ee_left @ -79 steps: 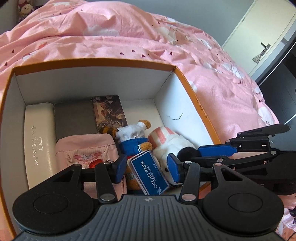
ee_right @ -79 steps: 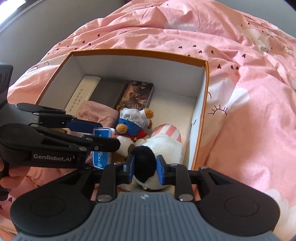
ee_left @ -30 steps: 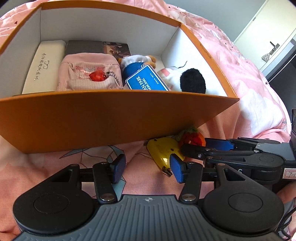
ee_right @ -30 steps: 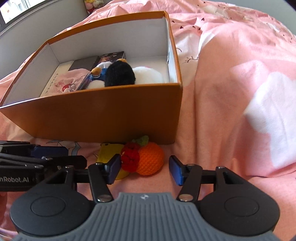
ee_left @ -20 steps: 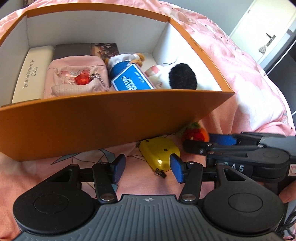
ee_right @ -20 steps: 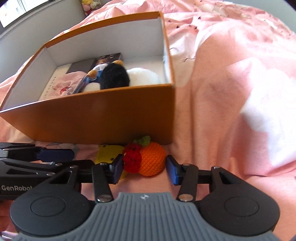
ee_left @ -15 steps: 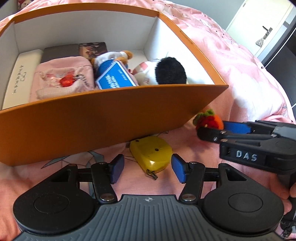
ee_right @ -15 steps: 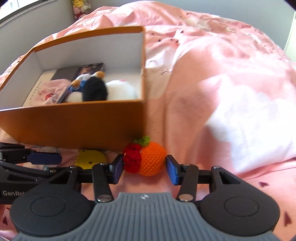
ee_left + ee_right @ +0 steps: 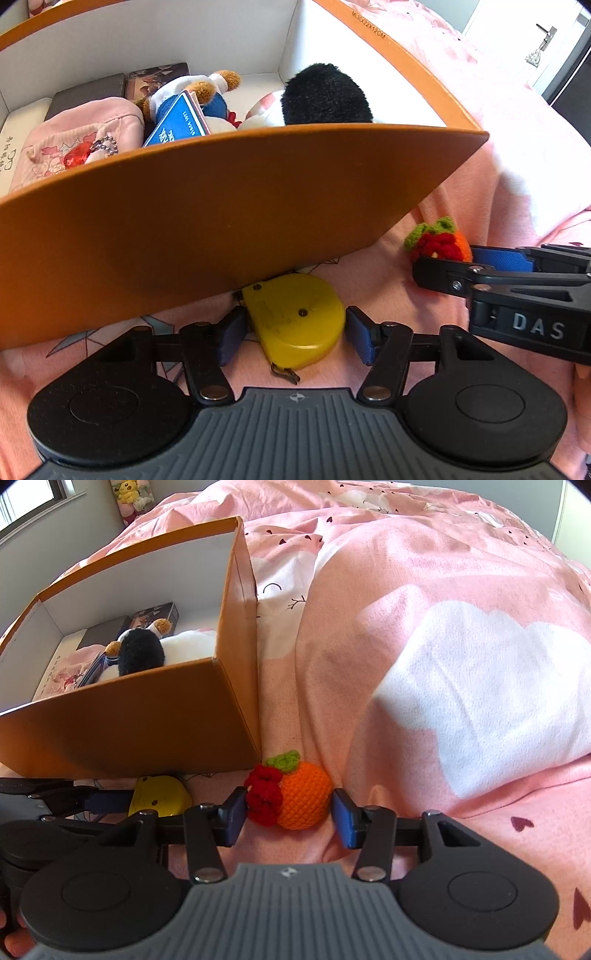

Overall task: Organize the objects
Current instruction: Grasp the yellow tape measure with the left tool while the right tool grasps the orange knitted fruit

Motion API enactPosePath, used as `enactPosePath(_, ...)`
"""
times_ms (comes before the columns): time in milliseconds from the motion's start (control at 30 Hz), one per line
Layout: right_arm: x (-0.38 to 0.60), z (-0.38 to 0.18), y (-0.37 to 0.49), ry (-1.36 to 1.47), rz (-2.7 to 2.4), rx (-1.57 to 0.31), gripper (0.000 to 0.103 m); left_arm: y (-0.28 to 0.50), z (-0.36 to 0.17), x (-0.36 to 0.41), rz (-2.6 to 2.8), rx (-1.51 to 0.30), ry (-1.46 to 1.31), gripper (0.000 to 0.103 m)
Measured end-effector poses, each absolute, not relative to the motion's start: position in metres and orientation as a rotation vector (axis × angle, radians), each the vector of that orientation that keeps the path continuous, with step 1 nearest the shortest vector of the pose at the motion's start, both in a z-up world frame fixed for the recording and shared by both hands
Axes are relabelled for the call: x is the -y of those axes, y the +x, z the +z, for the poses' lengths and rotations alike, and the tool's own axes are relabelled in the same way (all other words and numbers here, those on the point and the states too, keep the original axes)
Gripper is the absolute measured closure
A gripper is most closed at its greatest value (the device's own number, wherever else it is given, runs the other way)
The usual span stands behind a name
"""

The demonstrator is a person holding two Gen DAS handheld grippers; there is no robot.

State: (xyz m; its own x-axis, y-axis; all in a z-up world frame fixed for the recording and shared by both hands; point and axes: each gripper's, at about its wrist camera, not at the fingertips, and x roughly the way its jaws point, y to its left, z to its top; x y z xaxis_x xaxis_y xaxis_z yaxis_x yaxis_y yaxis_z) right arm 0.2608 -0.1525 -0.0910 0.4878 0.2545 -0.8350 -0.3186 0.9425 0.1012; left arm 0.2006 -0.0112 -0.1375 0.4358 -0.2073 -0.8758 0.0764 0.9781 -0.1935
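A yellow tape measure [image 9: 295, 325] lies on the pink bedspread, partly under the front wall of the orange box [image 9: 221, 221]. My left gripper [image 9: 293, 332] is open, with its blue pads either side of the tape measure and very close to it. A crocheted orange with a red and green top [image 9: 299, 797] rests on the bedspread by the box's corner [image 9: 236, 738]. My right gripper [image 9: 288, 812] is shut on the crocheted orange, one pad on the red part, the other on the orange side. The left wrist view shows the crocheted orange [image 9: 439, 243] in the right gripper's fingers [image 9: 498, 258].
The box holds a black and white plush [image 9: 325, 99], a small bear with a blue tag [image 9: 184, 118], a pink pouch [image 9: 81, 136], a white case and dark flat boxes. Rumpled pink bedding [image 9: 443, 646] spreads to the right. A door [image 9: 546, 37] stands far right.
Both grippers left the box and came down in front of it. The left one widened around the tape measure. The right one narrowed onto the crocheted orange and shifted it right, away from the tape measure.
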Motion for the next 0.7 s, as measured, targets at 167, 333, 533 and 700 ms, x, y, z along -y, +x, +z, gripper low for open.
enactPosePath(167, 0.151, -0.093, 0.26, -0.079, 0.351, -0.999, 0.051, 0.196, -0.137, 0.007, -0.191, -1.104, -0.154, 0.039)
enactPosePath(333, 0.151, -0.092, 0.259, -0.082, 0.356, -0.989, 0.051, 0.187, -0.134, 0.003, -0.19, -1.1, -0.172, 0.039)
enactPosePath(533, 0.152, -0.085, 0.251, -0.084, 0.372, -0.966, 0.052, 0.167, -0.12, -0.005, -0.202, -1.088, -0.192, 0.04)
enactPosePath(700, 0.148, -0.07, 0.243, -0.095, 0.407, -0.922, 0.052, 0.148, -0.099, -0.012, -0.219, -1.042, -0.213, 0.04)
